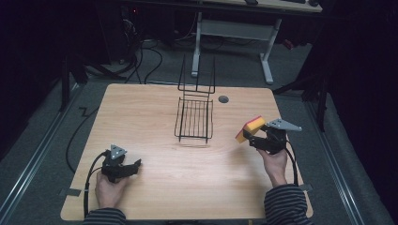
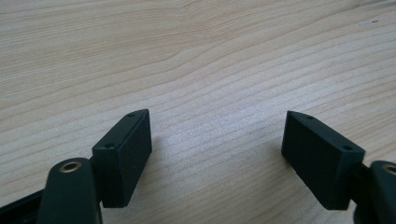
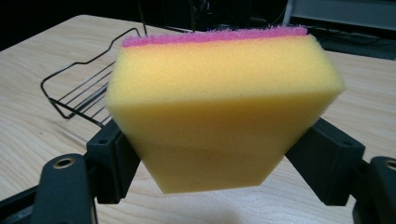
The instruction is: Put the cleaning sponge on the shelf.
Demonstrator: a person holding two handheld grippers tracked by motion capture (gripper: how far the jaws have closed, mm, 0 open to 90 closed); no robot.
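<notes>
A yellow sponge (image 3: 219,112) with a pink scouring top is pinched between the jaws of my right gripper (image 3: 219,172), which is shut on it and squeezes its lower part narrow. In the high view that sponge (image 1: 250,128) is held above the table's right side, to the right of a black wire basket (image 1: 194,118). The same basket (image 3: 79,88) lies behind the sponge at the left in the right gripper view. My left gripper (image 1: 136,165) rests low at the table's front left. Its jaws stand wide open over bare wood (image 2: 217,154), with nothing between them.
A round grey grommet (image 1: 223,99) sits in the wooden table (image 1: 141,112) just right of the basket's tall back. Beyond the far edge stand a white desk frame (image 1: 234,33) and cables on the floor. Cables trail from both grippers toward the front edge.
</notes>
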